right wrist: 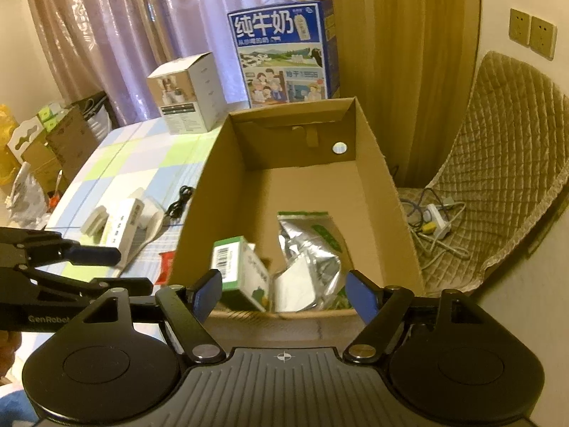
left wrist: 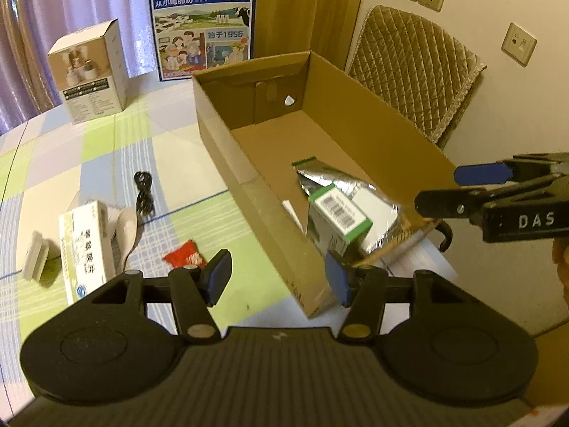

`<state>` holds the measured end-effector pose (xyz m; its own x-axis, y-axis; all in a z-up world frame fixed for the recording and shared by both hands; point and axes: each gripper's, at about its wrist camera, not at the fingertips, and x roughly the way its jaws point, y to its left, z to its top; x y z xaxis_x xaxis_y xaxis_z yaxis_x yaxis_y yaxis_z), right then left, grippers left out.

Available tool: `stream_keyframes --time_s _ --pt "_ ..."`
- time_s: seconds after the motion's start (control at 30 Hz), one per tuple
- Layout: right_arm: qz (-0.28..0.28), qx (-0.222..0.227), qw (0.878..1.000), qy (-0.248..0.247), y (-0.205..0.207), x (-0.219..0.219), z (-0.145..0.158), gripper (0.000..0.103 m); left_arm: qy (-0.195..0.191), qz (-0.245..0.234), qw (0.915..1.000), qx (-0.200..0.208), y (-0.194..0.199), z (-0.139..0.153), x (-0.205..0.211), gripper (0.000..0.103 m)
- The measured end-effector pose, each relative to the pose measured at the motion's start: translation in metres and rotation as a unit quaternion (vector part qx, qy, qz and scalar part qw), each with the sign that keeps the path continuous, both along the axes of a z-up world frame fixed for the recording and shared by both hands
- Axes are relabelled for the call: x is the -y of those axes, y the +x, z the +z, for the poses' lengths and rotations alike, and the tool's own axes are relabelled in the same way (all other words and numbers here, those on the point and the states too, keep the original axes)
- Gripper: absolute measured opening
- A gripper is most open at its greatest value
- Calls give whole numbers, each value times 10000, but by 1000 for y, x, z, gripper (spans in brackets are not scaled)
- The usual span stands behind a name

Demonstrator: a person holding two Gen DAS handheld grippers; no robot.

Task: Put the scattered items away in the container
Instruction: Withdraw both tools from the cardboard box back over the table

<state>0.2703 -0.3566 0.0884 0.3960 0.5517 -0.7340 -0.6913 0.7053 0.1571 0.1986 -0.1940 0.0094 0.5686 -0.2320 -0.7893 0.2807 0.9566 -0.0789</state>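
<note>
Cardboard box [right wrist: 373, 163] already held a foil pouch [right wrist: 313, 249] and green-white carton [right wrist: 236, 267]; my left gripper [left wrist: 277, 277] and right gripper [right wrist: 284, 295] hung spread, empty.

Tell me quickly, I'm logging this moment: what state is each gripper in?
Left gripper: open, holding nothing.
Right gripper: open, holding nothing.

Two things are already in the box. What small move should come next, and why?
Probably move the open, empty left gripper left to the red packet: it lies nearest on the tablecloth, outside the cardboard box.
</note>
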Motion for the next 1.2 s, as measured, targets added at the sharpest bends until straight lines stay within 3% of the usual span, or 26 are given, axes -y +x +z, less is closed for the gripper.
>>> stream_keyframes --time_s 0.4,0.73,1.2 --pt "146 49 9999 58 -40 -5 10 78 45 189 9998 77 -44 7 -33 61" --pt "460 52 9989 107 -76 -24 14 81 73 637 9979 76 -79 7 -91 76" --pt "1074 -1 9942 91 -119 -75 8 82 175 1306 9913 7 -112 1 -171 82"
